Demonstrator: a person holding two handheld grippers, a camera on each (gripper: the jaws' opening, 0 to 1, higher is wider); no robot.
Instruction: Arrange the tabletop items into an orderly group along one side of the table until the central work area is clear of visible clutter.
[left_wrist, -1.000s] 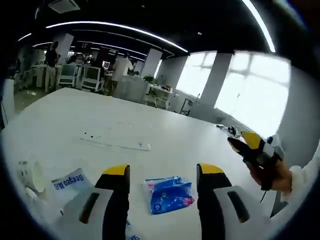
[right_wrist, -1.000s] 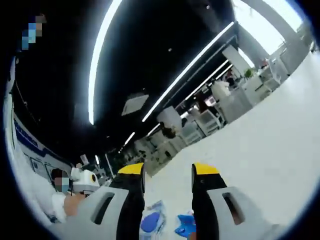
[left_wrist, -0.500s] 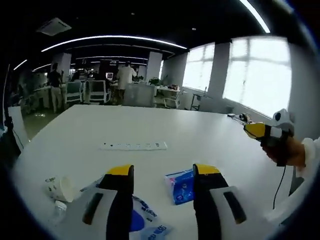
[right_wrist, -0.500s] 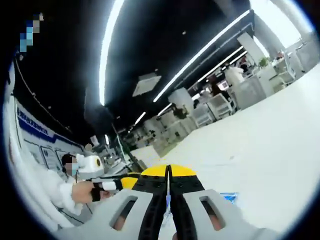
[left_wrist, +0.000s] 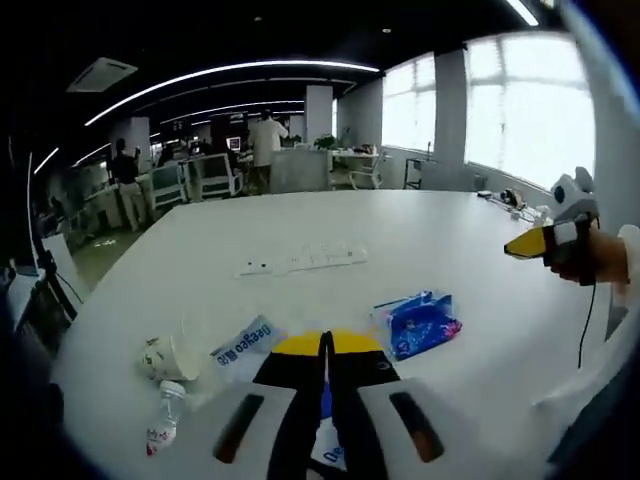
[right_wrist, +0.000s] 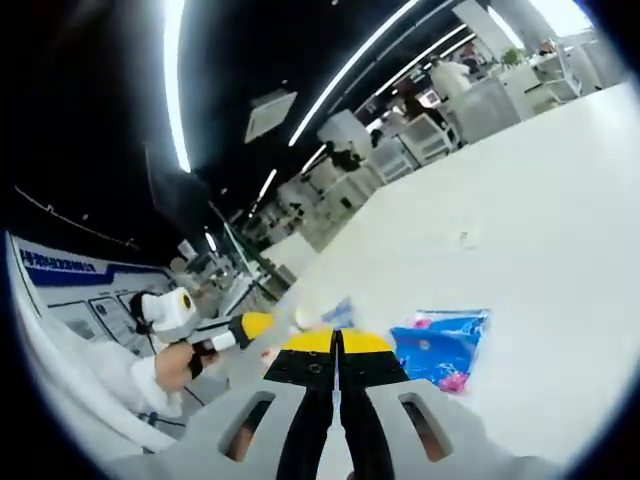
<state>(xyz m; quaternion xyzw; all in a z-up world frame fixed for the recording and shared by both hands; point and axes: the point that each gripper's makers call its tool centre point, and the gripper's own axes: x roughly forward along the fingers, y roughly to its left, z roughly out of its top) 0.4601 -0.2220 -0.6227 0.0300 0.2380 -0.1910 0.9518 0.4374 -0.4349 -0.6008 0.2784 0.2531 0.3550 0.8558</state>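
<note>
- Two grippers, both clenched. Left gripper (left_wrist: 325, 345): yellow-tipped jaws pressed together in the left gripper view; a sliver of blue and white shows in the seam below the tips, but I cannot tell whether anything is pinched.
- Right gripper (right_wrist: 338, 342): jaws likewise pressed tip to tip in the right gripper view, with nothing visible between them.
- White table (left_wrist: 420, 230): a blue tissue pack (left_wrist: 417, 323) lies just right of the left gripper's tips; a white sachet with blue lettering (left_wrist: 243, 346) lies to their left.
- Paper cup (left_wrist: 172, 357) on its side beside the sachet; a small clear bottle (left_wrist: 165, 422) lies on its side nearer the camera, close to the cup.
- White power strip (left_wrist: 301, 261) farther back, well apart from the other items.
- Right gripper view: tissue pack (right_wrist: 440, 347) on the table just right of the clenched tips.
- Each gripper appears at the edge of the other's view, held in a hand (left_wrist: 598, 262).
- Background: office desks, chairs, standing people, bright windows (left_wrist: 520, 110).
</note>
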